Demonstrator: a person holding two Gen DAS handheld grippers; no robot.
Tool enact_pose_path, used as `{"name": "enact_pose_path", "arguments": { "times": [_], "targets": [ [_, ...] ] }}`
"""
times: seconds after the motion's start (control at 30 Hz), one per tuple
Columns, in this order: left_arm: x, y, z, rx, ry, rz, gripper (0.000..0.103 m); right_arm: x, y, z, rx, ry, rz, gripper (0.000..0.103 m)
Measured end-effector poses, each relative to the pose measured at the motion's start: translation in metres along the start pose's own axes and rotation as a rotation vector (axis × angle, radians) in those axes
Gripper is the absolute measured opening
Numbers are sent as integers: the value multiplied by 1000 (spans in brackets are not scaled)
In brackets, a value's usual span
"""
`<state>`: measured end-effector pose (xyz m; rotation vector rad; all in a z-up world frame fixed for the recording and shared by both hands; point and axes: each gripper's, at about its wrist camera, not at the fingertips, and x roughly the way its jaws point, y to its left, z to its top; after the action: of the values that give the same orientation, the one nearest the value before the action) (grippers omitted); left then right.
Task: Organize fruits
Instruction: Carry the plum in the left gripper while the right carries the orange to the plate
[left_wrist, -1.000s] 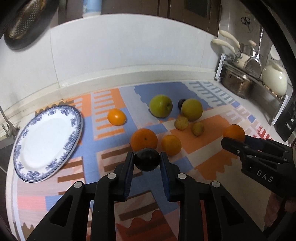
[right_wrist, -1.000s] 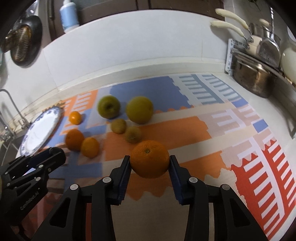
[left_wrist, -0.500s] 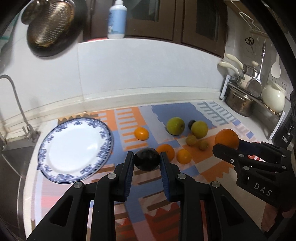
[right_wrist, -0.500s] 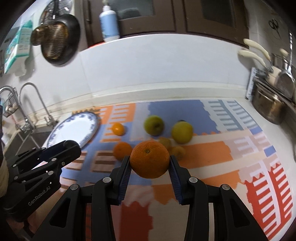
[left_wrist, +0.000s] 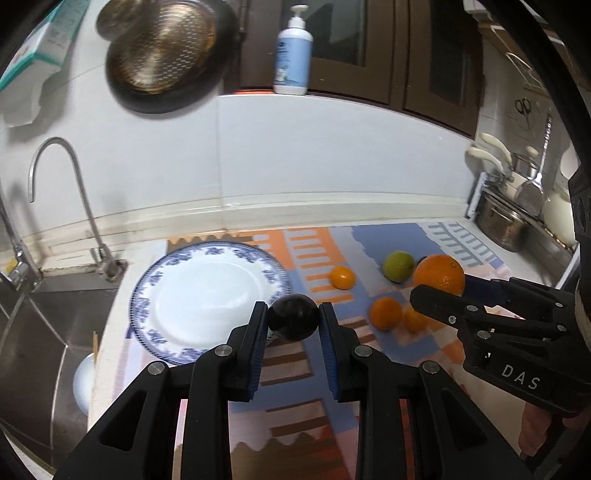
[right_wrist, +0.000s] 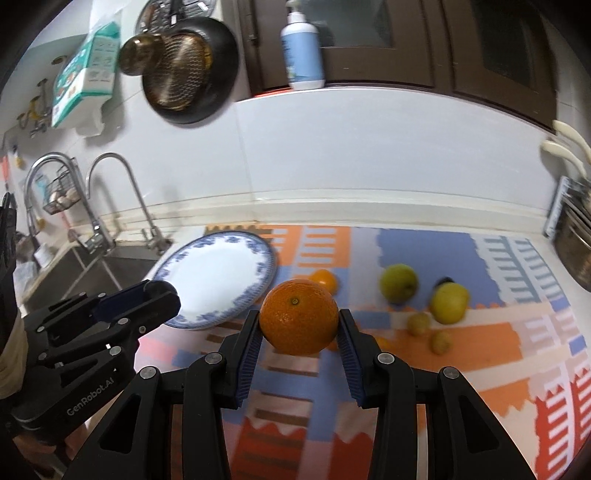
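- Two grippers are held up above the patterned mat (left_wrist: 303, 373), each clamped on one fruit.
- The left gripper (left_wrist: 293, 320) is closed on a dark plum (left_wrist: 293, 316); the plum is pinched between both blue pads and is seen over the near right rim of the plate (left_wrist: 207, 288).
- The left gripper is levelled, fingers pointed toward the back wall, tips lined up with the plate's right edge.
- The right gripper (right_wrist: 300, 325) is closed on a large orange (right_wrist: 299, 316), stem dimple faced up toward the camera; it is carried to the right of the plate, clear of the mat.
- In the left wrist view the right gripper is seen entering from the right, fingers aimed toward the plate, orange at its tip.
- The plate is laid flat at the mat's left end, just beside the sink (left_wrist: 55, 325) and faucet (left_wrist: 59, 192); its white centre is bare.
- Right of the plate, on the mat: a small tangerine (right_wrist: 324, 279) nearest, then a green apple (right_wrist: 399, 282), a yellow-green fruit (right_wrist: 448, 302) and two small brownish fruits (right_wrist: 430, 330).
- Two more oranges (left_wrist: 386, 313) are lain on the mat right of the plate, touching each other.
- Motion blur is present on the mat fruits.
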<state>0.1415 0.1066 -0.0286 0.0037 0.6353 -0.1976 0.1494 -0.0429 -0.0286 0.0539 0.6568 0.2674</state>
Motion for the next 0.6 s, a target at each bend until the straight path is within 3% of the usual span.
{"name": "enact_pose_path", "arguments": {
  "times": [0.6],
  "targets": [
    [34, 61, -11, -86, 65, 105, 28, 81, 56, 25, -166, 87, 202, 42]
  ]
}}
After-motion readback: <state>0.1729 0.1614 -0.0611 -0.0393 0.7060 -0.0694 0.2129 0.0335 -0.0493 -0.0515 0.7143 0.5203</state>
